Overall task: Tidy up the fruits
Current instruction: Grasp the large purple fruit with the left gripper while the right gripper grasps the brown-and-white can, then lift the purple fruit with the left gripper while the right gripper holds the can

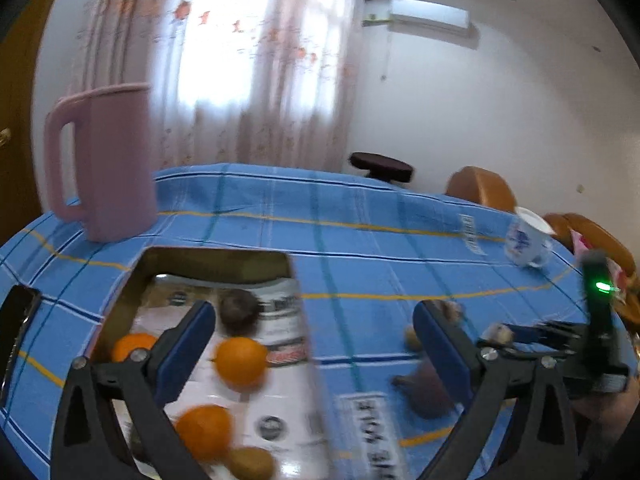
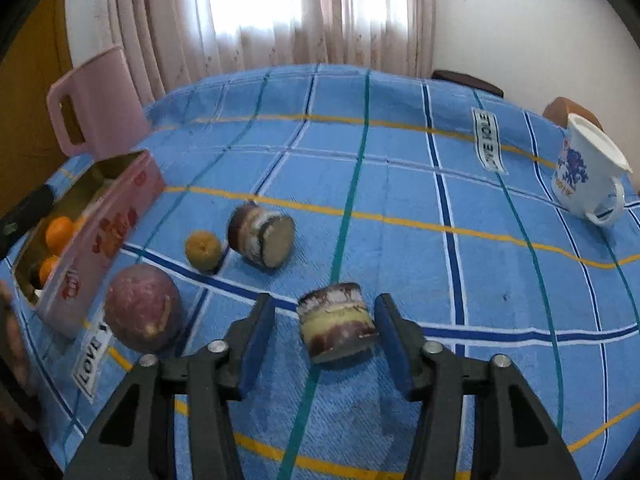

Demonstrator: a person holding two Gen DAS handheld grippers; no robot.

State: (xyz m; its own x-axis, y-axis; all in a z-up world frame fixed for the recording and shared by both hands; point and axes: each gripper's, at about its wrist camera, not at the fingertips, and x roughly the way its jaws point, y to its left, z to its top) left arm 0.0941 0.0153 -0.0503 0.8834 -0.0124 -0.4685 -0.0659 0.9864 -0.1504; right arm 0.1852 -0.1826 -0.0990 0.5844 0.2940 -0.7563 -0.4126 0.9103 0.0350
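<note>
Right tool [image 2: 325,334] open around layered jar [image 2: 338,322], box [image 2: 100,236] of oranges [image 2: 59,232] left

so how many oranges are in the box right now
3 show: one mid-box, one by the left wall, one nearest the camera. The left gripper's fingers may hide more.

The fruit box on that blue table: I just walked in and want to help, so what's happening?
Someone is sorting fruit into the pink box with two handheld grippers. Oranges already lie inside. The right gripper has its jaws open around a layered cut piece, not yet closed. The left gripper hangs open over the box edge. A purple fruit waits on the tablecloth.
</note>
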